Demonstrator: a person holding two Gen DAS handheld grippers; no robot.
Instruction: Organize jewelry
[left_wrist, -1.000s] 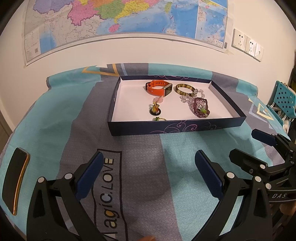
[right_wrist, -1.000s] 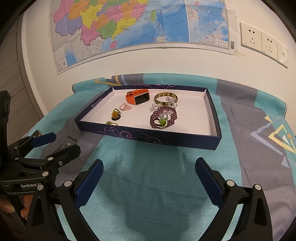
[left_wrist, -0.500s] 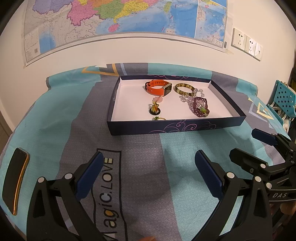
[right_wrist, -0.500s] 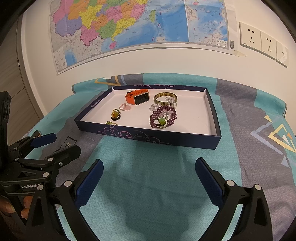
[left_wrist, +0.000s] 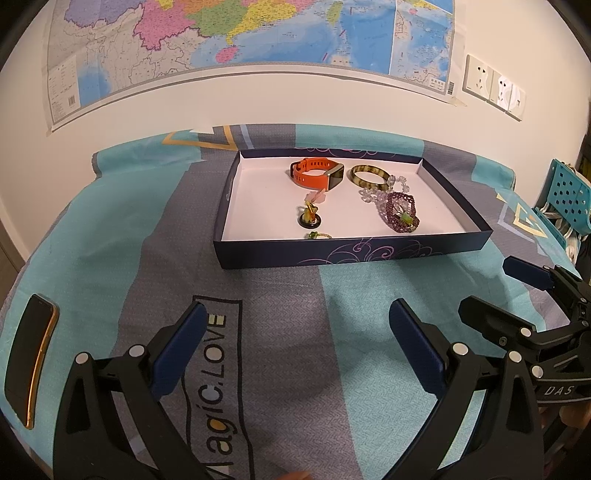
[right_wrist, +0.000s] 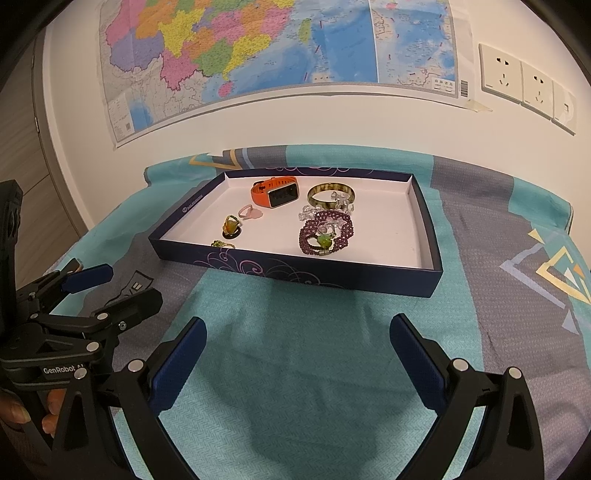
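Both our left claw (left_wrist: 295, 347) and right claw (right_wrist: 295, 354) gape wide and empty, near the navy tray (right_wrist: 295, 267) holding the jewelry; we should approach low, picking the orange watch (right_wrist: 275, 192) singly.

It looked like a home bedroom: a bed spread with a teal-and-grey sheet (left_wrist: 110, 236) stood against a plain white wall with a big coloured map (right_wrist: 258, 48) taped above it, wall sockets (right_wrist: 524, 81) beside that, and a phone (left_wrist: 31, 354) lying on the bedding.
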